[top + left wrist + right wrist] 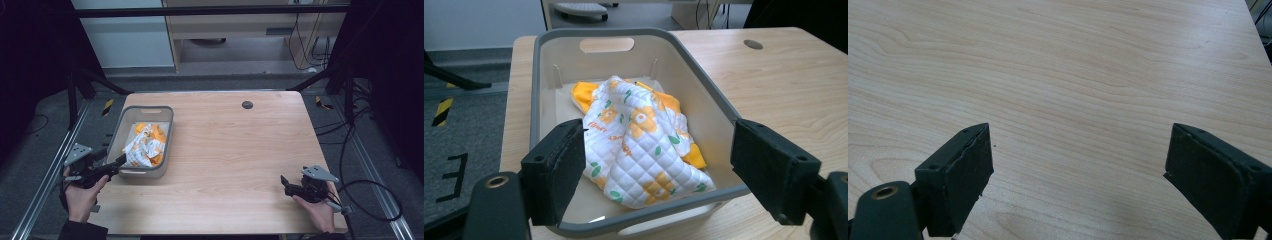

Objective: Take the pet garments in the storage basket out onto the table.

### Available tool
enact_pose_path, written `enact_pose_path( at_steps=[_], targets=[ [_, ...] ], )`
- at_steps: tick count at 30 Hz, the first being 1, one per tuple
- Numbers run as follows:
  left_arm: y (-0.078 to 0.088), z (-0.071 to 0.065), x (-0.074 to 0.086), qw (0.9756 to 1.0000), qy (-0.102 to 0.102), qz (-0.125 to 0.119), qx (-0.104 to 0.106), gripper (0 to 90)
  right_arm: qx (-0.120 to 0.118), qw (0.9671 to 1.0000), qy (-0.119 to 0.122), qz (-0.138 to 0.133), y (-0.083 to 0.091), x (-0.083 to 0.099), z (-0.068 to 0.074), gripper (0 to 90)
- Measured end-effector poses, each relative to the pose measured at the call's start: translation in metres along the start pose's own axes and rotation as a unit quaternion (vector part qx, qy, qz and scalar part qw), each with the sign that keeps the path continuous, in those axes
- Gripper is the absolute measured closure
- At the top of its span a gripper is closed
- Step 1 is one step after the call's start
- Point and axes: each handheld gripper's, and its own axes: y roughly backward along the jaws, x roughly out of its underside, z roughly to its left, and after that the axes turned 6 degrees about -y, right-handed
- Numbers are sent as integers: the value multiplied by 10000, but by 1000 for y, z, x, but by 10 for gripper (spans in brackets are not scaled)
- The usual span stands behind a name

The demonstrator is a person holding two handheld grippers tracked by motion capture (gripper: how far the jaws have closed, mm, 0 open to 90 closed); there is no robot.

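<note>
- I've got the left gripper [119, 162] spread wide at the near rim of the grey bin [704, 87], holding nothing.
- Quilted flower-print cloth [639, 145] lies bunched inside the bin, toward its near end.
- Right gripper [286, 183] gapes empty over bare table [1073, 75], well apart from the bin.
- Risk: a jaw catches the bin rim going in, shoving or tipping the bin.
- Can't make out the cloth's underside folds; may grab one layer only.

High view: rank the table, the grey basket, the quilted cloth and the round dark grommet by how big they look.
1. table
2. grey basket
3. quilted cloth, lying inside the basket
4. grommet, by far the smallest
</note>
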Motion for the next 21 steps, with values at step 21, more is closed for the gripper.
enact_pose_path(
  at_steps=[21],
  targets=[
    [-23,-1,-25,9990,-305,341,2,222,-26,10000,-28,48,0,0,-1,116]
  ],
)
